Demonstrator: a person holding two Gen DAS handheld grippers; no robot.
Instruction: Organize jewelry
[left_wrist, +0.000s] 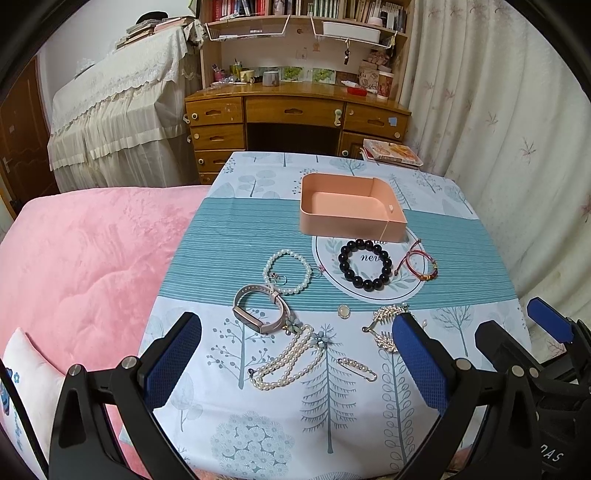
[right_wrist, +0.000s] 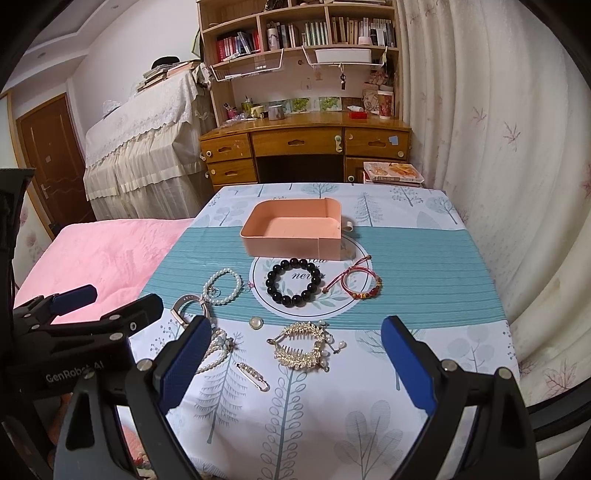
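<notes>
I have both grippers hovering over the near edge of the table, jaws spread wide and holding nothing: the left gripper (left_wrist: 297, 354) and the right gripper (right_wrist: 295, 354).

Nearest my left gripper lies a long pearl necklace (left_wrist: 288, 363), bunched in loose loops, with a small pearl pin (left_wrist: 357, 367) just beside it, both between the left jaws as I see them. A grey-pink watch band (left_wrist: 260, 310) sits curled just beyond the necklace, touching its upper end. Between the right jaws lies a gold hair comb (right_wrist: 301, 345) with leaf ornament and hanging pearls. A small round brooch (right_wrist: 255, 323) rests left of it.

Farther out, on the teal stripe of the tablecloth (right_wrist: 424, 288), I see a white pearl bracelet (right_wrist: 221, 286), a black bead bracelet (right_wrist: 293, 282) on a round printed emblem, and a red cord bracelet (right_wrist: 360, 286) with gold beads, each apart from the next. Beyond them stands an empty peach tray (right_wrist: 291, 248), its front wall close to the black beads.

The cloth is pale blue with printed trees. A pink bedspread (left_wrist: 74, 258) lies to the left, a wooden desk (left_wrist: 295, 110) with bookshelves stands behind, and flowered curtains (left_wrist: 498, 110) hang on the right.
</notes>
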